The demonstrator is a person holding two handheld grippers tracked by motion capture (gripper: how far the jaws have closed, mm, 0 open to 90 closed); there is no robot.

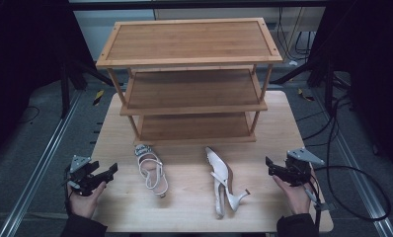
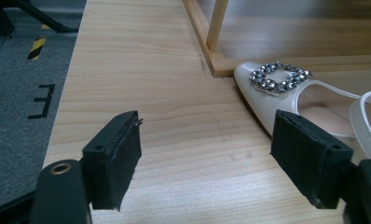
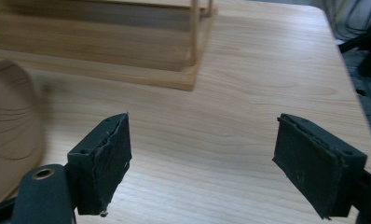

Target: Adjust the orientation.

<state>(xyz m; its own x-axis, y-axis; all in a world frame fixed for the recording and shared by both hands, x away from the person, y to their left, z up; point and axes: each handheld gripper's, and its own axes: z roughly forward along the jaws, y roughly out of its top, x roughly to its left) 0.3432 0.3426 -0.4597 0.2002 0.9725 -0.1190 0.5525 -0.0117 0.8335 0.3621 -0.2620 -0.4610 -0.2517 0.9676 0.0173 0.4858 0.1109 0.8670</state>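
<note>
Both hand-held grippers, left (image 1: 109, 171) and right (image 1: 269, 164), wide open and empty, flanking two white shoes (image 1: 152, 170).

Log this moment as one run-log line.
left claw: open, empty, left of upright shoe | right claw: open, empty, right of shoe on its side | rack: shelves bare | both shoes on table

White shoes (image 1: 153, 170) w/ silver rhinestone buckle (image 2: 279, 77) — brown wood rack (image 1: 189, 79), pale wood table (image 1: 120, 207), black pads (image 2: 113, 158).
</note>
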